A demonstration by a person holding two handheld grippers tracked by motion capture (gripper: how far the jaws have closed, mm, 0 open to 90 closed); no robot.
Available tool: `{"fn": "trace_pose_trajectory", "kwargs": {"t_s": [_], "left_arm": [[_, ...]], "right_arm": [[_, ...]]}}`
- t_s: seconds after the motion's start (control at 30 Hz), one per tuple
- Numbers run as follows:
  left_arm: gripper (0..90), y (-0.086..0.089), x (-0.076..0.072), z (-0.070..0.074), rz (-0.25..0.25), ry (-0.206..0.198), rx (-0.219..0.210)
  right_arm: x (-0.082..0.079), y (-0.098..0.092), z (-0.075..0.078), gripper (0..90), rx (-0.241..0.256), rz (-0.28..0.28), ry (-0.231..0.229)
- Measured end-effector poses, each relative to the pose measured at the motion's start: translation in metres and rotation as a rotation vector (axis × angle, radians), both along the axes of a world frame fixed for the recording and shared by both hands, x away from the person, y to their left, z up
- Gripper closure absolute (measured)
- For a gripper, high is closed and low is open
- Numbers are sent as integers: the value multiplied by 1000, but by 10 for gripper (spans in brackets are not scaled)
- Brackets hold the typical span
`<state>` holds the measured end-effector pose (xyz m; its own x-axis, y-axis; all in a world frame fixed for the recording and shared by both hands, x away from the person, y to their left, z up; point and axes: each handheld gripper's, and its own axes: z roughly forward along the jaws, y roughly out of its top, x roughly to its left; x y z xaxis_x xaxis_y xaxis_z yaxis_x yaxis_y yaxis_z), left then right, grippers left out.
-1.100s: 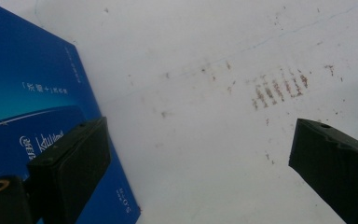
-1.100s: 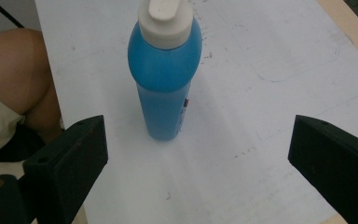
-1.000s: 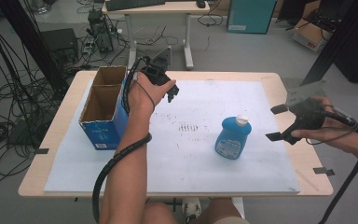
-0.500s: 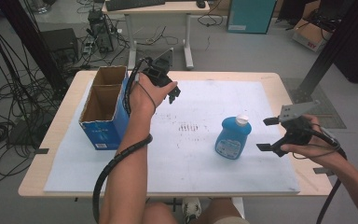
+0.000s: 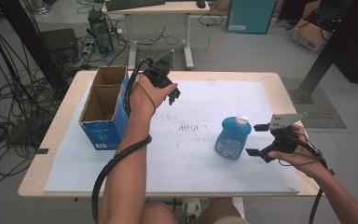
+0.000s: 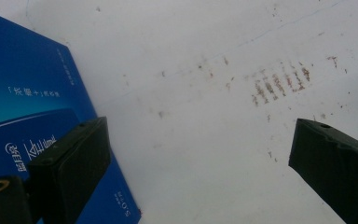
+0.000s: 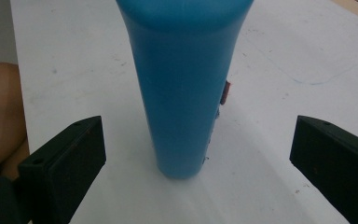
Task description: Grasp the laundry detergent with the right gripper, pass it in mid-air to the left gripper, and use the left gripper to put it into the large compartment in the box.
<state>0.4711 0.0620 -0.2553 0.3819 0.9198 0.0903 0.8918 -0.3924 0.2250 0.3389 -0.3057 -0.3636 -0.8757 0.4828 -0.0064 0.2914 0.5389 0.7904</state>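
Cables and boxes lie on the grey floor around our wooden table (image 5: 65, 140), which has a white sheet (image 5: 186, 158) on top. Our blue bottle (image 5: 232, 136) stands upright on the sheet, nearer the right edge than the left. Our right gripper (image 5: 256, 140) is just beside it, on the side toward the right edge, with its jaws spread wide and holding nothing. In the right gripper view the bottle (image 7: 182, 84) stands between the two jaws, a little further out, and touches neither one. It is smooth and bright blue, with a white cap and a label on its front. Our left gripper (image 5: 173, 95) hangs above the sheet near the far left corner, jaws spread apart and empty, just beside a blue cardboard box (image 5: 103, 122) with an open top.
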Motion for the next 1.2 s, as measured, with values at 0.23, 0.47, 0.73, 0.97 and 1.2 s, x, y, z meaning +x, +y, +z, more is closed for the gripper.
{"fn": "trace_pose_trajectory", "kwargs": {"t_s": [0.23,0.47,0.73,0.97,1.2], "left_arm": [[59,2,-1,-2,0,2,3],[59,3,0,-2,-1,0,5],[59,3,1,-2,-3,2,6],[58,0,1,-1,-3,-7,-2],[58,-4,1,1,-18,1,6]], "right_arm": [[-1,11,-20,31,35,-3,-13],[1,18,-30,31,62,-11,-26],[2,24,-36,25,102,-15,-46],[3,26,-40,21,131,-16,-57],[3,27,-42,18,149,-21,-60]]}}
